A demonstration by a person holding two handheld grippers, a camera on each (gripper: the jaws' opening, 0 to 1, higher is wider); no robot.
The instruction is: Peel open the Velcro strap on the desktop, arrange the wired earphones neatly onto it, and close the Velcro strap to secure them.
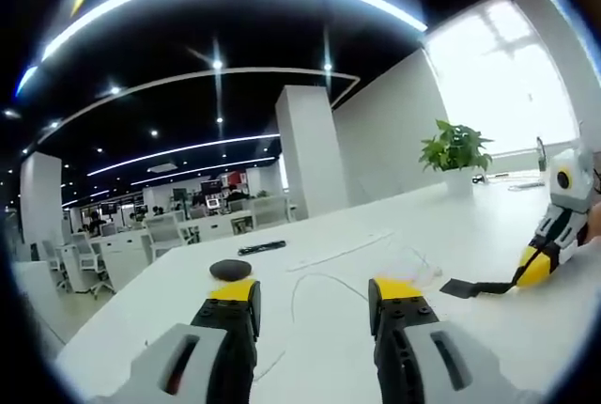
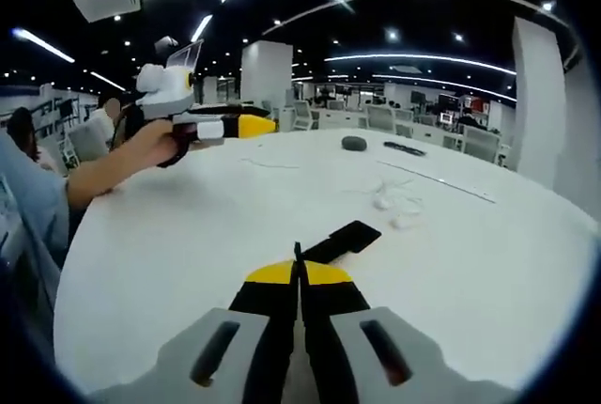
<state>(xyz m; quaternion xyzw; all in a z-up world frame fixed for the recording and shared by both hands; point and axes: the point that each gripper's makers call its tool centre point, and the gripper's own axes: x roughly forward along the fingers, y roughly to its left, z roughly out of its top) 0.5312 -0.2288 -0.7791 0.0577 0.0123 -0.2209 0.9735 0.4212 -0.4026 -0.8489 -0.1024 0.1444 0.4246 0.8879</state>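
Yellow-tipped jaws of the left gripper [image 1: 314,303] rise nearest in the left gripper view, standing well apart with nothing between them, above the white bench [image 1: 394,235]. Just beyond the left jaw a small dark round object [image 1: 230,270] lies on the bench, with a flat black remote-like item [image 1: 262,247] past it. Between the jaws' tips and further out, the thin white cable of the earphones [image 1: 329,277] loops across the surface. To the right, the black strap [image 1: 474,287] lies flat, its far end pinched by the right gripper [image 1: 531,268]. A potted plant [image 1: 455,150] stands near the far edge.

In the right gripper view, the right gripper's jaws are pressed together on the end of the strap [image 2: 343,240]. The earphones [image 2: 396,202] lie beyond it, toward the middle of the bench [image 2: 188,254]. At upper left a hand [image 2: 155,146] holds the left gripper [image 2: 254,125] above the bench.
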